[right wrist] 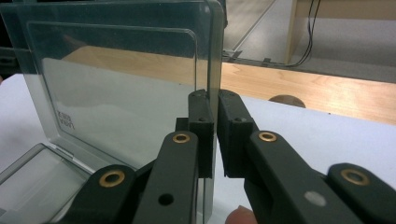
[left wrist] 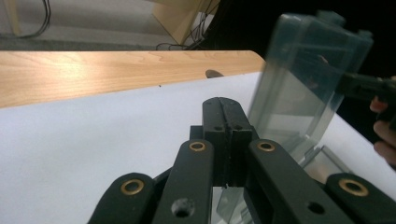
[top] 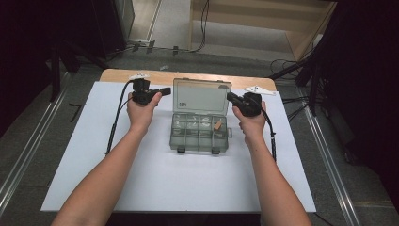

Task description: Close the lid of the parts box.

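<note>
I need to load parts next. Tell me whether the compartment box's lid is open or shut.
Open. The clear lid stands upright behind the compartment box, its dividers exposed. The right gripper is clamped on the lid's edge.

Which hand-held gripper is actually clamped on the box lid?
The right hand-held gripper: its jaws pinch the edge of the clear lid. The left hand-held gripper is shut on nothing, beside the lid.

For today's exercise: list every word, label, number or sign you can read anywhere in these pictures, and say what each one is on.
Small dark printed label on the clear lid of the compartment box: two short lines, too small and blurred to read; in the right gripper view it shows sideways through the plastic.
White paper slips at the table's far edge: dark marks, unreadable.
Nothing else carries text.
</note>
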Demonstrator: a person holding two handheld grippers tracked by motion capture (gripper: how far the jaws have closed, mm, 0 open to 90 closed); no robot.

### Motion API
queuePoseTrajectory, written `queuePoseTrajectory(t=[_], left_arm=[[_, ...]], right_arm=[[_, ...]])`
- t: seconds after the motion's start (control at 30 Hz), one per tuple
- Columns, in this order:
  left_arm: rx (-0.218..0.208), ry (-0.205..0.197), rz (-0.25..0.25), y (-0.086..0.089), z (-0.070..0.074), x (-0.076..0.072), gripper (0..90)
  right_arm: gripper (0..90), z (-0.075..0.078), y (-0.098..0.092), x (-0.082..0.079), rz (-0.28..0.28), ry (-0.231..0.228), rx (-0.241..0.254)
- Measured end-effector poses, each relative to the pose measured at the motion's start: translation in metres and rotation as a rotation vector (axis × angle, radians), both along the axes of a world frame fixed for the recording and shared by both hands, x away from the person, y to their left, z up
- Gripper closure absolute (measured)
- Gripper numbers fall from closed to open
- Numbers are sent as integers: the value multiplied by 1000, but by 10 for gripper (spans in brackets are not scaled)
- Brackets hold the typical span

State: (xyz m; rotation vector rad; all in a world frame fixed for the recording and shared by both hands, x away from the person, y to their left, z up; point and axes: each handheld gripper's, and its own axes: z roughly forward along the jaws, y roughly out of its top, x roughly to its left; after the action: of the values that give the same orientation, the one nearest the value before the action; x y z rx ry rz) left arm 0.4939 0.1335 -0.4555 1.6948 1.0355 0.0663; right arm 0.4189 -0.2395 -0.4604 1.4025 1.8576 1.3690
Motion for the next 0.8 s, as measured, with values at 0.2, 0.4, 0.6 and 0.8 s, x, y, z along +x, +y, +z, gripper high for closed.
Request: queuePoseTrajectory(t=[0.2,0.4,0.6,0.8], left_arm=[[-66,45,-28,-9,2,9,899],[-43,26,-48,-12,6,8,899],[-31,37,-74,-12,6,5,900],[-25,23,-87,-12,8,2,900]], right_arm=[[830,-2,-1,-1,25,-30,-8],[814,-2,-2,-3,29,-29,-4],[637,-1,-7,-9,58,-15,30],[579,-2,-17,-19,69,-18,61]])
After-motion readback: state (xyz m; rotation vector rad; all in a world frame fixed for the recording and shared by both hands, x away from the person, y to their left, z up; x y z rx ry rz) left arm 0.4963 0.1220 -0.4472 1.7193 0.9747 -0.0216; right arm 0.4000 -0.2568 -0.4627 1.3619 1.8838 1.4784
